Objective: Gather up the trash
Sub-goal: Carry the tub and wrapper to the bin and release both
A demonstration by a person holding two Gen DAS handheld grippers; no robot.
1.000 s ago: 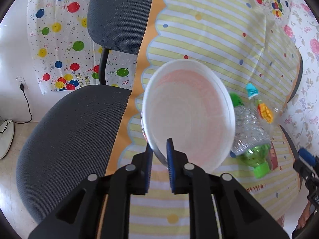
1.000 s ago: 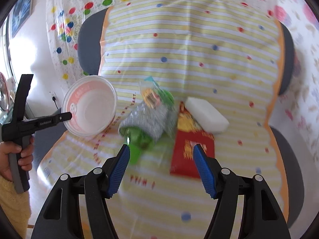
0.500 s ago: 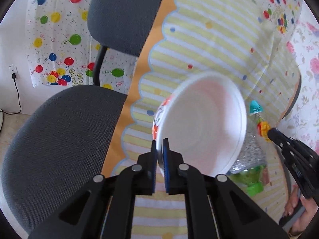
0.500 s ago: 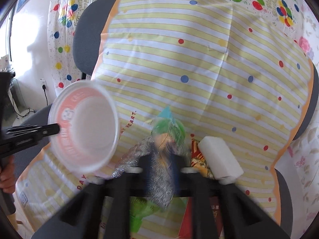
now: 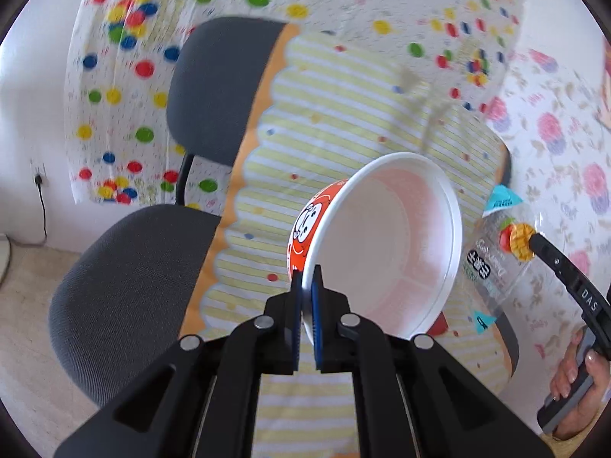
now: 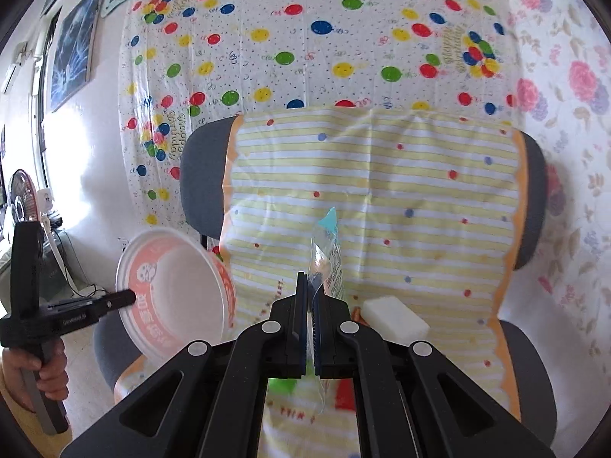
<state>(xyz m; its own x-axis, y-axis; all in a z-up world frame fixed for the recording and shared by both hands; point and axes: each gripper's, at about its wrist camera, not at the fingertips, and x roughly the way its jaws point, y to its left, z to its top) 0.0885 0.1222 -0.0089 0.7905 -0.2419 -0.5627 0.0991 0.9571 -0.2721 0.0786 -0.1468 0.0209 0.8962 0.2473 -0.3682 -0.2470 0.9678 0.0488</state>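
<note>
The empty paper bowl (image 5: 382, 244) is pinched at its rim by the left gripper (image 5: 305, 305); it seems light but easily crushed. The clear wrapper (image 6: 328, 259) is clamped flat in the right gripper (image 6: 310, 328), and it is judged thin, limp and slippery

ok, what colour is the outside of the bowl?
Orange-red with a white cartoon face; the bowl shows it best in the left wrist view.

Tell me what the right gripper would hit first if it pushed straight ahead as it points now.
Probably the striped cloth over the chair backrest; the right gripper already pinches the clear wrapper. Depth is unclear.
</note>
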